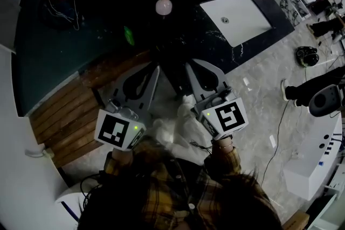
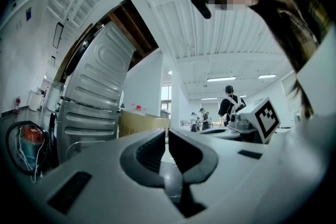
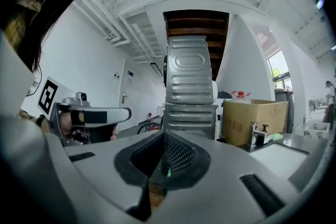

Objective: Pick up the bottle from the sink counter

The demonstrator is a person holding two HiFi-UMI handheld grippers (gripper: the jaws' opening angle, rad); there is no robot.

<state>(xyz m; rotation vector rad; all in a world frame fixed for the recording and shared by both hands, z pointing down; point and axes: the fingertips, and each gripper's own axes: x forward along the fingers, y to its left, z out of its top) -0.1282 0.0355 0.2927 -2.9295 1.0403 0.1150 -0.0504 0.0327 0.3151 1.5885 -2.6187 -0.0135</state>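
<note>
L gripper: jaws closed, only a sliver of gap, nothing btwn them. R gripper: jaws fully together, also empty. Both are held low by the person's chest, tips aimed fwd at the counter, side by side w/ tips near each other.

Bottle stands on the dark counter ahead of both tips, well apart from them and a bit closer to the L gripper's line. Sink is off to its right, not touching. A small green item lies on the counter btwn the bottle and the L gripper, off to the left.

Step in hand, as I read it: the reach, not yet begun. To do it well:
1. Pick 1 gripper; L looks the straighter shot. Keep the other back, out of the way.
2. Open the jaws wide before getting close. Closed tips would just knock the bottle over.
3. Come in level from the front, jaws either side of the body, below the cap, approx mid-height.
4. Pass right of the green item so it isn't swept along.
5. Close once the body sits deep btwn the pads, then lift straight up.

Bottle orientation: seems upright, cap on top, pale rounded body under it. Long axis is vertical, so from the head view it's seen nearly end-on. Jaws should therefore close horizontally, across that axis. The body looks round, so the approach angle around it shouldn't matter much.
</note>
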